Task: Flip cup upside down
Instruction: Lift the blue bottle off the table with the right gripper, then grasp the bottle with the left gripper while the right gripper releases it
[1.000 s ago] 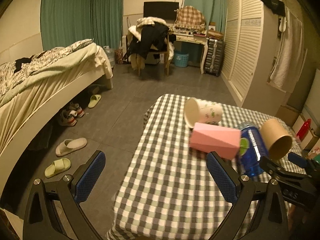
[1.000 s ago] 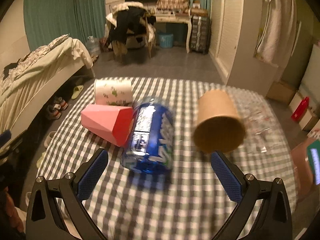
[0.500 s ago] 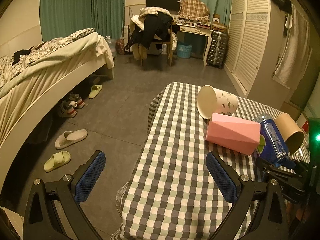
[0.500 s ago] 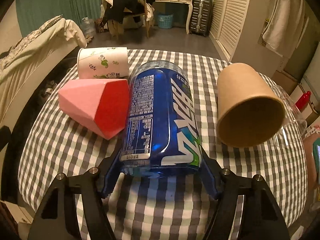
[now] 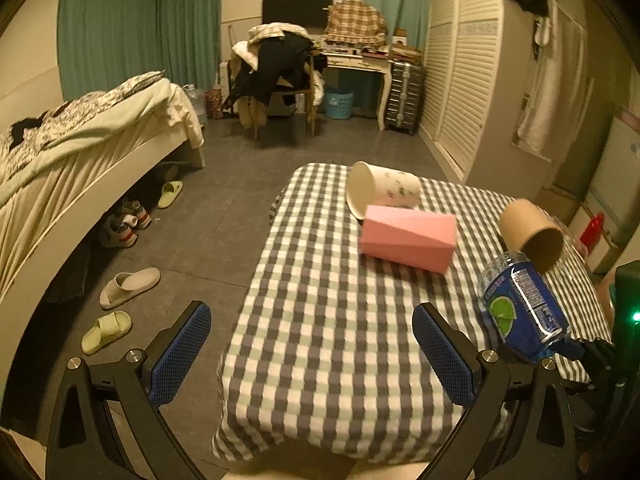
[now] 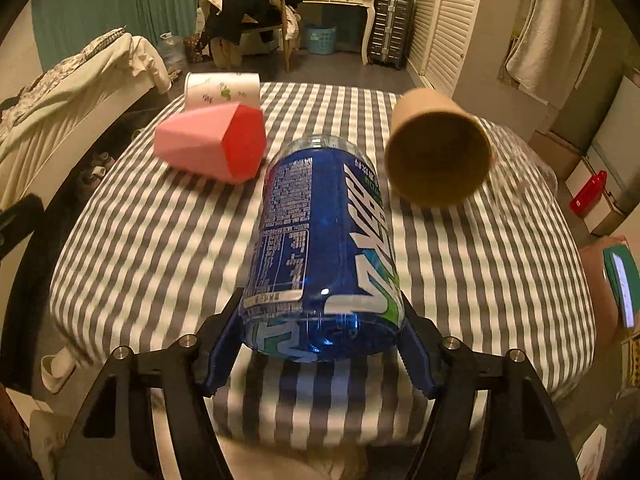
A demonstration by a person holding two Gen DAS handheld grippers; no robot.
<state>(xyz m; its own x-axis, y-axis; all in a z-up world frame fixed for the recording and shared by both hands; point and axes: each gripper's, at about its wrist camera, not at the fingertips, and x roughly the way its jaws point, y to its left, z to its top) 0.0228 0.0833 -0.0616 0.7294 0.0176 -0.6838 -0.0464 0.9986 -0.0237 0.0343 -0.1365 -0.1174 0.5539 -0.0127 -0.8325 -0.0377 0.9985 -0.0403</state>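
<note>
clear blue ribbed plastic cup [image 6: 320,248] between right gripper [image 6: 320,354] fingers

Left tongs [image 5: 312,350] of black angular arms, blue mesh-textured pads [image 5: 180,354], silver round screws beside each pad, right tongs [image 6: 320,354] alike in black frame, smooth blue pads [image 6: 219,356], silver screws along both arms

checked tablecloth [image 6: 160,240] motion-blurred into stripes
</note>
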